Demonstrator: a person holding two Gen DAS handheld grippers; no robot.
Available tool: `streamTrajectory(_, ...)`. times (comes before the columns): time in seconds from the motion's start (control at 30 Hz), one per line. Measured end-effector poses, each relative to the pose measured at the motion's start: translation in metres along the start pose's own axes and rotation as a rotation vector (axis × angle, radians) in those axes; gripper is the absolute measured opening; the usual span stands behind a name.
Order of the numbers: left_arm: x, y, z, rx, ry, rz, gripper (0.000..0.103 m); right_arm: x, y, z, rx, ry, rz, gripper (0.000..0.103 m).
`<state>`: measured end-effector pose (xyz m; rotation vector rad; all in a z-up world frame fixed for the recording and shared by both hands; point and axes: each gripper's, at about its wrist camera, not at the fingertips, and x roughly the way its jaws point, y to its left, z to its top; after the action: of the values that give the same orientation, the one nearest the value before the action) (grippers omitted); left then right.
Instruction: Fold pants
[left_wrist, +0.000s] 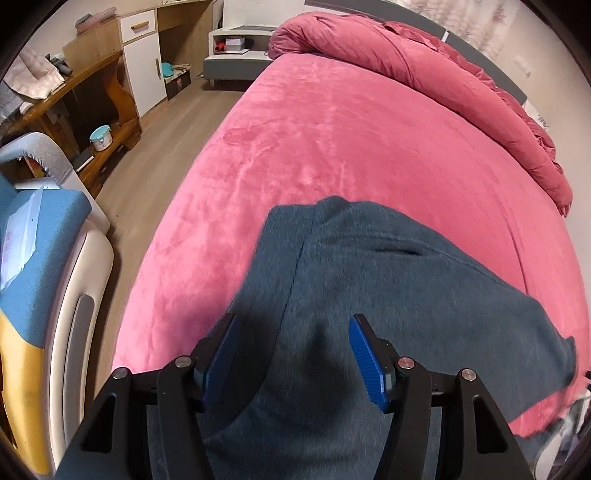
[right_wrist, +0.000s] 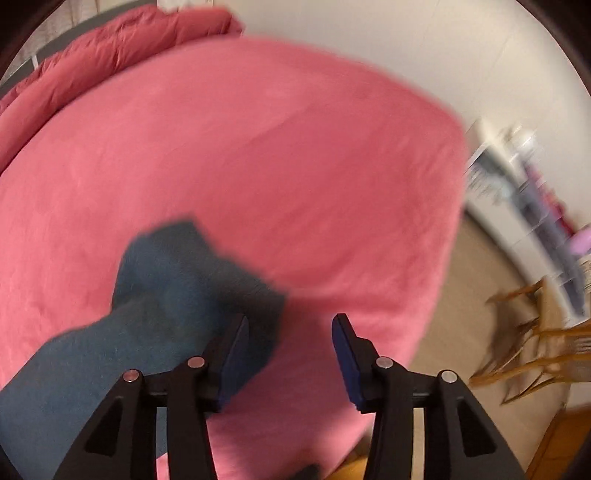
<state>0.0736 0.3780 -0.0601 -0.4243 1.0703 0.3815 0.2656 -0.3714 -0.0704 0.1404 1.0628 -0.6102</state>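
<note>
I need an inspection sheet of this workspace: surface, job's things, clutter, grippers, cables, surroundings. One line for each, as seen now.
Surface: bed with pink cover.
Job's things: dark blue pants lying on the bed's near part.
Clutter: rolled duvet at the bed's far edge.
Grippers: left gripper open above the pants; right gripper open, nothing between its fingers.
Cables: nothing seen.
Surroundings: wooden shelf and white cabinet by the wall; right view is blurred.
</note>
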Motion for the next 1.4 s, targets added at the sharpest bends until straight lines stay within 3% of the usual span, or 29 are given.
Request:
streamTrajectory(0.03,0.004,-0.002,0.003,0.002,0.0,-0.007,0.062,-0.007,-0.004,0.004,0.011,-0.024,0.012,0.048)
streamTrajectory(0.07,0.007,-0.005,0.005,0.007,0.001,-0.003,0.062,-0.011,-0.005,0.009,0.014,-0.025,0.096,0.049)
streamTrajectory(0.13,0.013,-0.012,0.01,0.023,0.003,0.004,0.062,-0.011,0.032,0.002,-0.05,0.002,0.212,0.05)
streamTrajectory(0.23,0.018,-0.021,0.015,0.042,0.005,0.012,0.062,0.0,0.059,0.001,-0.178,0.01,0.213,0.053)
streamTrajectory(0.33,0.022,-0.028,0.017,0.054,0.012,0.009,0.062,0.032,0.082,0.008,-0.179,0.103,0.239,0.056)
streamTrajectory(0.4,0.025,-0.031,0.018,0.074,0.016,0.024,0.062,0.058,0.095,0.014,-0.232,0.175,0.163,0.056)
streamTrajectory(0.43,0.026,-0.031,0.018,0.081,0.016,0.03,0.062,0.07,0.1,0.013,-0.257,0.217,0.189,0.054)
streamTrajectory(0.47,0.026,-0.031,0.018,0.093,0.012,0.038,0.062,0.076,0.105,0.012,-0.283,0.228,0.195,0.046)
streamTrajectory(0.5,0.026,-0.031,0.018,0.102,0.007,0.046,0.062,0.076,0.107,0.012,-0.3,0.214,0.176,0.022)
streamTrajectory(0.57,0.023,-0.027,0.018,0.104,-0.02,0.06,0.062,0.066,0.103,0.017,-0.301,0.162,0.178,0.011)
streamTrajectory(0.6,0.02,-0.025,0.017,0.1,-0.035,0.059,0.062,0.056,0.097,0.023,-0.288,0.11,0.177,0.01)
streamTrajectory(0.7,0.012,-0.014,0.022,0.067,-0.092,0.023,0.062,0.021,0.062,0.047,-0.162,-0.082,0.204,0.01)
streamTrajectory(0.77,0.019,-0.012,0.025,0.061,-0.063,0.001,0.062,0.012,0.052,0.056,-0.123,-0.162,0.191,0.012)
streamTrajectory(0.87,0.041,-0.019,0.025,0.074,-0.006,0.002,0.062,0.046,0.064,0.06,-0.144,-0.066,0.121,0.023)
streamTrajectory(0.9,0.052,-0.024,0.025,0.092,0.02,0.031,0.062,0.058,0.07,0.057,-0.149,-0.027,0.095,0.032)
streamTrajectory(0.93,0.064,-0.027,0.027,0.096,0.033,0.089,0.062,0.068,0.072,0.054,-0.141,0.008,0.073,0.035)
streamTrajectory(1.07,0.093,-0.017,0.039,-0.003,0.07,0.151,0.073,0.072,0.05,0.047,-0.038,0.006,0.063,0.04)
streamTrajectory(1.17,0.102,-0.019,0.051,-0.001,0.047,0.189,0.073,0.057,0.029,0.034,-0.03,0.01,0.124,0.04)
streamTrajectory(1.23,0.101,-0.022,0.053,0.032,0.018,0.209,0.073,0.045,0.008,0.007,-0.056,0.022,0.187,0.04)
streamTrajectory(1.4,0.078,-0.015,0.05,-0.006,-0.009,0.169,0.069,0.016,-0.037,-0.049,-0.038,0.108,0.363,0.041)
